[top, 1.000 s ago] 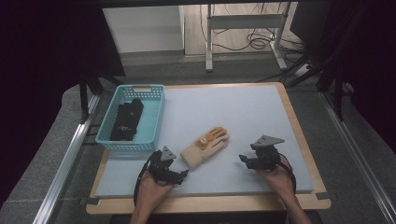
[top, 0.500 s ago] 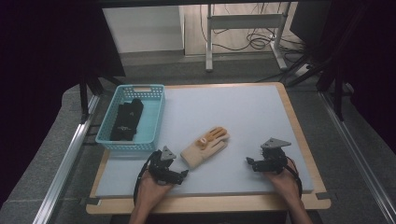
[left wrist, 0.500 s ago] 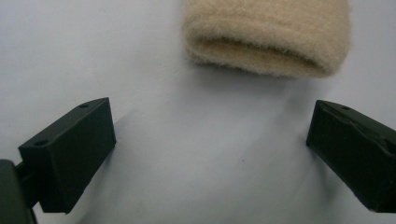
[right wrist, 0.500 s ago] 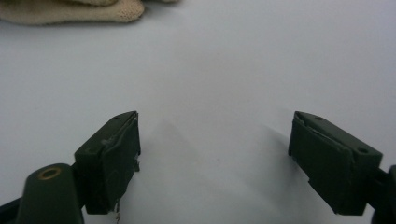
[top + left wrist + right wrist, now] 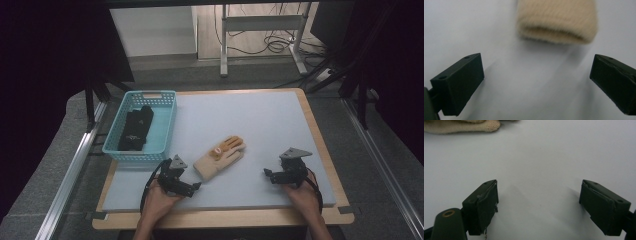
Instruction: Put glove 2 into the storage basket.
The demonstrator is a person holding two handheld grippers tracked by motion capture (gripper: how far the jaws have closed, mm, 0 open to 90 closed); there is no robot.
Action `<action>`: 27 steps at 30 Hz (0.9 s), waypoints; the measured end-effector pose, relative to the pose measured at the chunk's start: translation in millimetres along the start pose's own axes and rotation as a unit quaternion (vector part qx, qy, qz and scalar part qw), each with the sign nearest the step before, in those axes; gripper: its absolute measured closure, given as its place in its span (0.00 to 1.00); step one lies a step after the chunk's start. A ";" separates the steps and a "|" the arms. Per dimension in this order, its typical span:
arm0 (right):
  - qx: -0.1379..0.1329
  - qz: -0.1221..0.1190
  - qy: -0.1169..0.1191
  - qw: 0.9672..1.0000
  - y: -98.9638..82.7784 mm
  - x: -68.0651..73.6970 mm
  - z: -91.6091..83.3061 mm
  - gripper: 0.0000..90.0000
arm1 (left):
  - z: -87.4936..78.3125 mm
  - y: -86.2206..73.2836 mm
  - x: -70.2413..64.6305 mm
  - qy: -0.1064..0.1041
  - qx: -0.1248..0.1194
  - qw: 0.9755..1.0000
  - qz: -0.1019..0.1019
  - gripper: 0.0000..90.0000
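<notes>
Step in hand looks like the approach to pick the glove (image 5: 220, 157). It lies flat on the mat (image 5: 250, 125), near the front edge, cuff toward the person, fingers pointing away and to the right. Nothing is gripped yet.

Left gripper (image 5: 192, 186) sits just short of the cuff, jaws wide open and empty. In the left gripper view the cuff (image 5: 557, 21) is dead ahead between the two jaws, apart from them, with bare mat in the gap. Right gripper (image 5: 267, 174) rests well to the right of the glove, jaws also spread and empty.

Next move, my guess: left gripper goes forward until the cuff is between the pads, drops low to the mat, then closes. The knit is soft and flat, so the lower jaw has to get under the edge or pinch a fold; a shallow bite may slip. Likely destination is the basket (image 5: 165, 125) at the left rear, which already holds a black glove (image 5: 135, 129).

View differences:
- High view gives the layout: basket, both gloves, both hands, and the orange palm side of the glove.
- Left gripper view gives cuff alignment and the gap to it, which the high view is too coarse for. Slightly blurred.
- Right gripper view catches glove fingertips (image 5: 461, 126) at its top left corner, so that gripper points past the glove, not at it.
</notes>
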State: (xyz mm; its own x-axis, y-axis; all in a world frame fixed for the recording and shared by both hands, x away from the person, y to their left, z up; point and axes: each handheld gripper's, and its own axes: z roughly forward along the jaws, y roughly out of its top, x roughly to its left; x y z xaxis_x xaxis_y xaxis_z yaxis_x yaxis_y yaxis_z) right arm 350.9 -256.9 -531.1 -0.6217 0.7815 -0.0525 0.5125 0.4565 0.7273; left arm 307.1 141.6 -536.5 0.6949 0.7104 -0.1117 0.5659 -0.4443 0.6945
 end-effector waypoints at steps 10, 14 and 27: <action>0.000 0.000 0.000 1.000 -0.1 0.0 0.0 0.17 | 13.2 54.0 -2.9 -0.026 0.022 0.999 0.039 0.00; 0.000 0.000 0.000 1.000 -0.1 0.0 0.0 0.17 | 29.4 75.9 -8.5 -0.028 0.039 0.997 0.061 0.00; 0.000 0.000 0.000 1.000 -0.2 0.1 -0.1 0.17 | 72.7 98.4 -8.2 -0.019 0.096 0.992 0.073 0.03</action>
State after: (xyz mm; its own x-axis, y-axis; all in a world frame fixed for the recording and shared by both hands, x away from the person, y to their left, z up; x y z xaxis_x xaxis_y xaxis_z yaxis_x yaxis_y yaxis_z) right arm 350.7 -256.9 -531.2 -0.6214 0.7817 -0.0527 0.5120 0.4561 0.7279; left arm 389.4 52.5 -518.9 0.7903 0.6107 -0.0498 0.5296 -0.6399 0.5569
